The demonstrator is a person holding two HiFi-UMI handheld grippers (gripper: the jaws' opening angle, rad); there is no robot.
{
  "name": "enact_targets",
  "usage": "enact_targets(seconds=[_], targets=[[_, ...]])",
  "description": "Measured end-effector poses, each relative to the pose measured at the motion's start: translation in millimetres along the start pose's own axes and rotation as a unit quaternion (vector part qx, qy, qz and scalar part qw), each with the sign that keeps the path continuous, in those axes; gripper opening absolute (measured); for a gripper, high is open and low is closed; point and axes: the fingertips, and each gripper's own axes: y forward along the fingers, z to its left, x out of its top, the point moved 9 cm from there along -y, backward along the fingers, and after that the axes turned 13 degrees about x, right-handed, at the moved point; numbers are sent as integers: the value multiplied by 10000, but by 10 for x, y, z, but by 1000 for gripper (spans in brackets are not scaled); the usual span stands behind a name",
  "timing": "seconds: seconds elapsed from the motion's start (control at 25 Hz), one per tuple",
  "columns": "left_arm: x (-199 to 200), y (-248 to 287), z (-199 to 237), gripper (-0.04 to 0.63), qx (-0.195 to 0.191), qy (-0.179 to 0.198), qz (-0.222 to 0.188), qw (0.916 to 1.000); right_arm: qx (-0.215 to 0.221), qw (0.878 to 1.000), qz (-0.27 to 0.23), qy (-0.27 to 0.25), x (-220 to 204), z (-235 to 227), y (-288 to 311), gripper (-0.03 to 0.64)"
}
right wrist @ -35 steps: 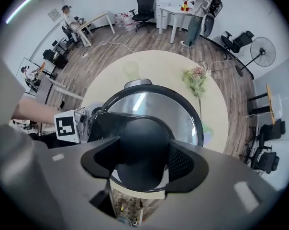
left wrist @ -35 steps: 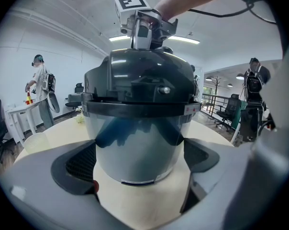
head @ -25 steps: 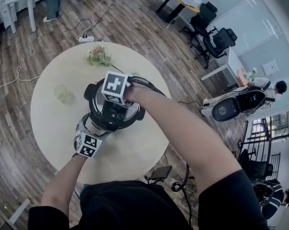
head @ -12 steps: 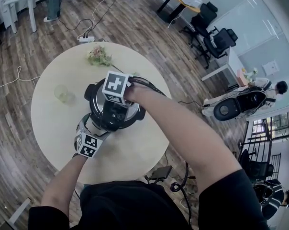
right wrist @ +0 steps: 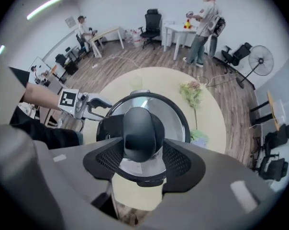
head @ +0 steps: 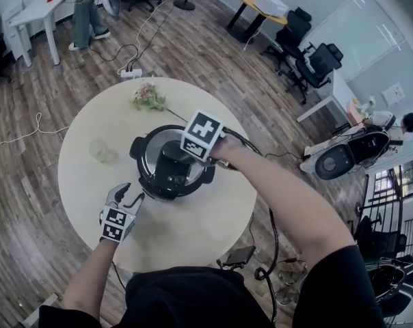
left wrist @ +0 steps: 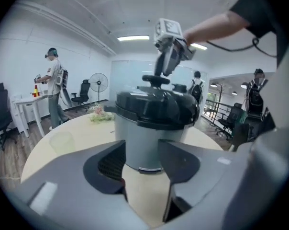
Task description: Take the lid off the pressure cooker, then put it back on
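Pulled left gripper [head: 128,195] off near-left side of cooker [head: 152,183]; now clear of it. Closing its jaws from wide spread, nothing between. Swung cube [head: 202,136] of right gripper [right wrist: 142,156], gripping knob [right wrist: 138,126], from above cooker's centre over to cooker's right. Brought more of standing person [head: 87,9] into sight far beyond cooker.

I work in an open-plan office: swivel chairs [head: 317,60], white desks [head: 35,9], glass partition walls [head: 377,33], wood-plank floor [head: 193,39], pedestal fan [left wrist: 98,82], ceiling strip lights [left wrist: 133,38].

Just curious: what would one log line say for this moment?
right gripper: shut on lid handle | left gripper: empty, jaws closing
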Motion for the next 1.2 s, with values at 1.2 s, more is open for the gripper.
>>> enact_targets(seconds=[1.2], targets=[[2086, -922, -280, 0, 1208, 80, -2717, 9547, -2891, 6822, -6708, 333, -1846, 1162, -564, 8]])
